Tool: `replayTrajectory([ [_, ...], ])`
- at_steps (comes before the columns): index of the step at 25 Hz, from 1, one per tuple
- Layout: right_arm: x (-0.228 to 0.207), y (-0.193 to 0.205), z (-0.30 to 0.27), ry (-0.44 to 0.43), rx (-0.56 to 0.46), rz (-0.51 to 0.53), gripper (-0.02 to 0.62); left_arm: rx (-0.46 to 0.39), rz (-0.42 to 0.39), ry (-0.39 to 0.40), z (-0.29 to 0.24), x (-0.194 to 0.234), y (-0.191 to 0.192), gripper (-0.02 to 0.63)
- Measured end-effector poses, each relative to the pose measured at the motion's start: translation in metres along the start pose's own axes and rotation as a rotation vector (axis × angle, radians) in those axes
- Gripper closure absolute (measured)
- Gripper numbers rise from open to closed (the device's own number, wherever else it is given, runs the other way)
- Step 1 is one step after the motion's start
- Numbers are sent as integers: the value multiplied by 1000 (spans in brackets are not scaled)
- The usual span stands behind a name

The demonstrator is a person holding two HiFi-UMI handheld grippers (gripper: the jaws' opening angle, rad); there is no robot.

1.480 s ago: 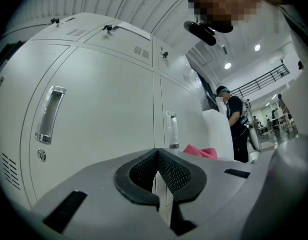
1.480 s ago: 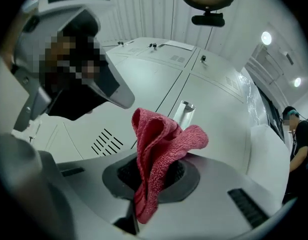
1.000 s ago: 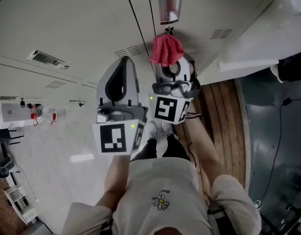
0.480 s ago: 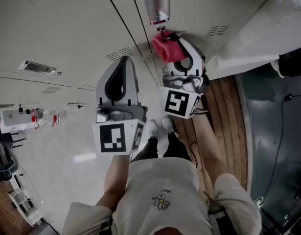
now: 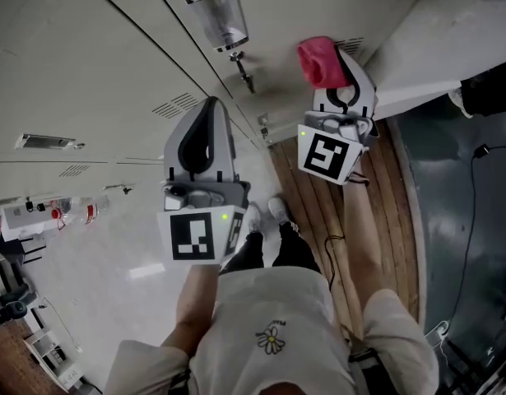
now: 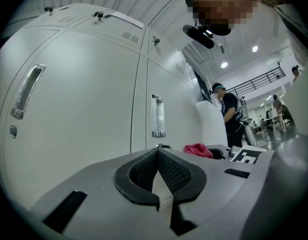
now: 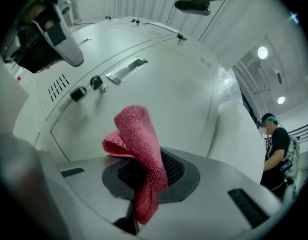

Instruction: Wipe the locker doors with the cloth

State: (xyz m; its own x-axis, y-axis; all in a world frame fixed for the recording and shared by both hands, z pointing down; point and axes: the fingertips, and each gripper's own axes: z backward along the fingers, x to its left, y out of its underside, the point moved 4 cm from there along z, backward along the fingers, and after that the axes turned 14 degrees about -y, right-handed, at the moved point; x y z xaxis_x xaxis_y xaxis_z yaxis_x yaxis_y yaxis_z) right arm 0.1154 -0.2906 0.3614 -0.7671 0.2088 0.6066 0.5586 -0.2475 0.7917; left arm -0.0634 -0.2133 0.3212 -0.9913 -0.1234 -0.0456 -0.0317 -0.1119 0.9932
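The pink cloth [image 5: 317, 61] is bunched at the tip of my right gripper [image 5: 328, 62], pressed close to the off-white locker door [image 5: 294, 6]. In the right gripper view the cloth [image 7: 139, 149] is clamped between the shut jaws of the right gripper [image 7: 143, 171] and sticks up in a fold towards the door [image 7: 159, 94]. My left gripper [image 5: 210, 104] is held lower and to the left, jaws shut and empty, near the seam between doors. In its own view the left gripper [image 6: 158, 151] points at the doors, with the cloth [image 6: 198, 150] to its right.
A clear door handle [image 5: 221, 13] with a key [image 5: 244, 74] below it sits left of the cloth. A white panel [image 5: 450, 31] leans at the right. Wooden floor boards [image 5: 376, 220] and a dark mat [image 5: 458, 220] lie below. A person [image 6: 229, 111] stands far back.
My right gripper has carried the cloth to the right across the door, away from the handle and key. The left gripper has barely moved.
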Motion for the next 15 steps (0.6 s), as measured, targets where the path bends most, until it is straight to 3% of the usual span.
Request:
replayTrajectory([
  [6, -47, 33, 0, 91, 67, 30, 563, 1, 4, 26, -10, -19, 2, 591],
  [15, -67, 48, 1, 118, 104, 67, 563, -6, 0, 41, -15, -36, 1, 591],
])
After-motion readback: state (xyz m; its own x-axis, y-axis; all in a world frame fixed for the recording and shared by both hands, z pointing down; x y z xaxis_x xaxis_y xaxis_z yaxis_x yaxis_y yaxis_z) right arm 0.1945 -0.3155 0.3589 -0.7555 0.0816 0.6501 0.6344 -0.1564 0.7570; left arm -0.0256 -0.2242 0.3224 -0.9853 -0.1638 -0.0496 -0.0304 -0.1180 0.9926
